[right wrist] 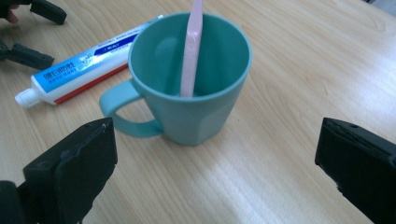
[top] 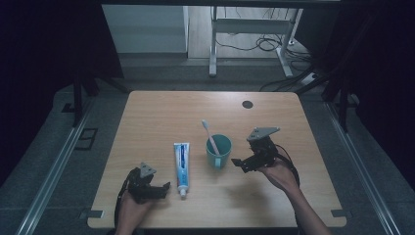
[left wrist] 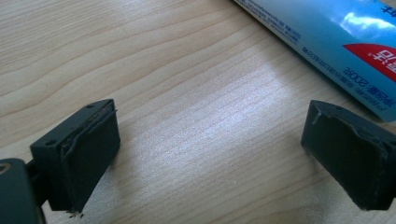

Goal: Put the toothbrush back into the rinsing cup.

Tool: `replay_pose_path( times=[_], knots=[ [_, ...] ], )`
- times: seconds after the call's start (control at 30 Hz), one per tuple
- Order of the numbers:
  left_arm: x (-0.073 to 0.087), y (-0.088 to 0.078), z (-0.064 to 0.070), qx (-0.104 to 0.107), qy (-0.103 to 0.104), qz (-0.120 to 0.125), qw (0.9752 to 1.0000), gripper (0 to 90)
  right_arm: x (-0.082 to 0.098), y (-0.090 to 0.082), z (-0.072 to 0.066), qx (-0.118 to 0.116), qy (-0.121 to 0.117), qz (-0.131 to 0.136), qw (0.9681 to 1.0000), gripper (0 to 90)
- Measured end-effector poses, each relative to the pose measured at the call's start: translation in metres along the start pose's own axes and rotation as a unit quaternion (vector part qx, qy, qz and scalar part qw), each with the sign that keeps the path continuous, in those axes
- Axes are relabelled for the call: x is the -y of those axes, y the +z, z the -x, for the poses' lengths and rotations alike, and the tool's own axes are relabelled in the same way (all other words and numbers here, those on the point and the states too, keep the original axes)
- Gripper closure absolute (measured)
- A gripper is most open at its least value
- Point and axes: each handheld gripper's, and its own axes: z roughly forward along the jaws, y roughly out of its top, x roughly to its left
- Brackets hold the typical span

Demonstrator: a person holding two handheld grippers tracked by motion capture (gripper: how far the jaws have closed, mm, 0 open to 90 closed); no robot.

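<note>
mug (top: 219,150) with toothbrush (top: 209,135) stands on pale wood table (top: 161,112), dark room; both grippers' fingers wide, empty.

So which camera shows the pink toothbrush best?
The high view: the whole toothbrush shows, bristle end up, leaning in the teal cup. The right gripper view is closer but cuts off its top. The left gripper view looks at the toothpaste tube instead.

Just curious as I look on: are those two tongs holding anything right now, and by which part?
Nothing is held. The right tongs stand open short of the cup; the left tongs stand open over bare table beside the toothpaste tube.
</note>
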Motion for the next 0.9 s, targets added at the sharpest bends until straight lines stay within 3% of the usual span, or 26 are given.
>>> replay_pose_path(
  times=[0.3,0.9],
  knots=[
    [0.0,0.0,0.0,0.0,0.003,-0.002,1.0,4.6,0.018,-0.009,0.002,0.004,0.025,0.0,0.9997,0.0],
    [0.0,0.0,0.0,0.0,0.001,-0.001,1.0,4.6,0.057,-0.021,0.002,0.03,0.05,-0.007,0.9982,0.0]
  ],
)
